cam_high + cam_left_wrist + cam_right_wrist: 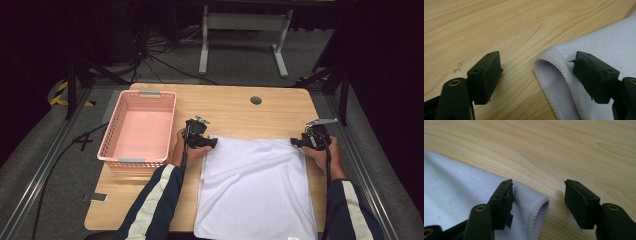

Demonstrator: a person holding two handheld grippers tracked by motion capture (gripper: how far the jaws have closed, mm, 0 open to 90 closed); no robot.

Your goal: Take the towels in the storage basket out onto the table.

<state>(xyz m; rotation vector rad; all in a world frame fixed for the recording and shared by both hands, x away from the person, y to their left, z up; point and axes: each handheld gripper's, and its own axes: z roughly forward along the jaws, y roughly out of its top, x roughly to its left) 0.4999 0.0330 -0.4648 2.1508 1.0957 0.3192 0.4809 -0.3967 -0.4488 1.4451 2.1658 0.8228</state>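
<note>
Dark surroundings wrap the room: black curtains on both sides, grey carpet on the floor (235, 60), cables trailing across it at the back, and the white legs of a stand (245, 42) beyond the far edge. Yellow-black tape (60, 92) shows at the left, and metal rails run along both flanks of the floor.

Pale wood with a straight grain makes up the bench (235, 107), which has rounded corners and a small round dark grommet (256, 100) near its far edge. A faint dark smudge marks the wood in the left gripper view.

A white cloth (255, 190) lies flat on the bench's right half, reaching from mid-bench to the near edge, its far corners folded over with stitched hems. A pink basket (120, 150) with perforated walls stands on the left part of the bench, well apart from the cloth. A small flat device (95, 197) lies near the left front corner.

The left claw (537, 75) sits at the cloth's far left corner, jaws wide; the folded hem lies between them, and no pad presses on it. The right claw (537, 202) sits at the far right corner, jaws likewise spread, with the corner loose between them.
</note>
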